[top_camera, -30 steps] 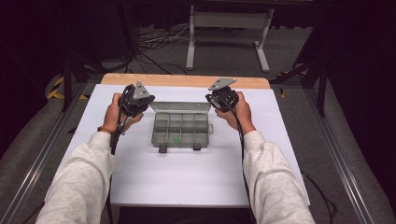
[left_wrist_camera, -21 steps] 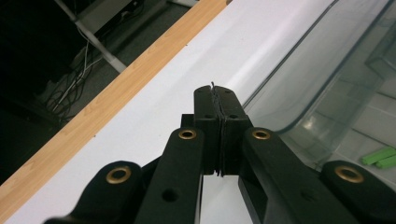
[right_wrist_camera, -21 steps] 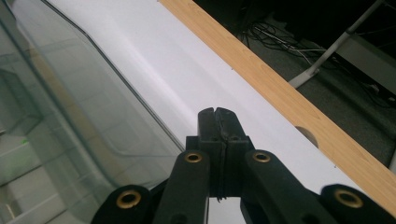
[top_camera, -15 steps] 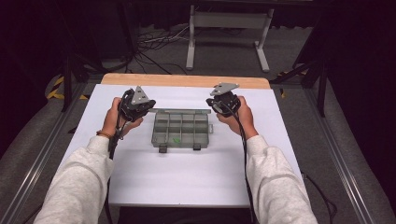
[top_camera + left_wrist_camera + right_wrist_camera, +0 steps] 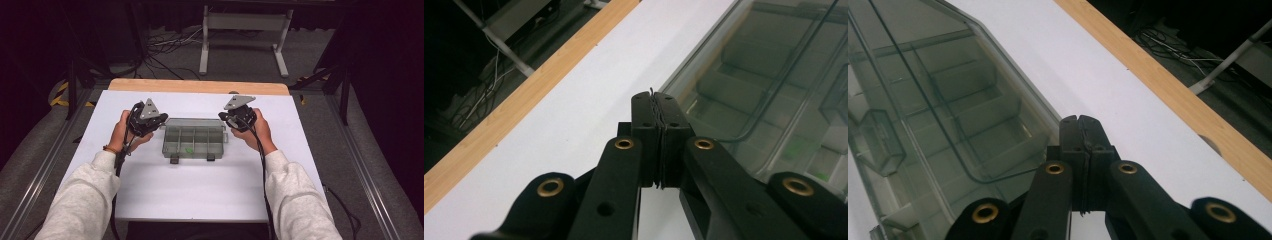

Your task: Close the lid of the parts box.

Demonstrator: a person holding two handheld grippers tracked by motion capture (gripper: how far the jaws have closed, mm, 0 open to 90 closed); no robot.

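A clear plastic compartment box (image 5: 194, 141) lies in the middle of the white table, its see-through lid down over the dividers. A small green piece (image 5: 189, 149) sits in one front compartment. My left gripper (image 5: 161, 121) is at the box's far left corner and my right gripper (image 5: 223, 118) at its far right corner. In the left gripper view the gripper (image 5: 655, 97) is shut, pads pressed together with nothing between them, beside the lid (image 5: 764, 90). In the right gripper view the gripper (image 5: 1082, 122) is likewise shut and empty next to the lid's rounded corner (image 5: 948, 100).
Two dark latches (image 5: 174, 160) (image 5: 211, 158) stick out from the box's near edge. The white table top (image 5: 200, 195) ends at a wooden strip (image 5: 200, 86) along the far side. Beyond it are cables and a metal stand (image 5: 245, 30) on the floor.
The box's lid stood raised at the back a second ago and now lies flat on the box. Both grippers came slightly nearer and lower with it, still shut.
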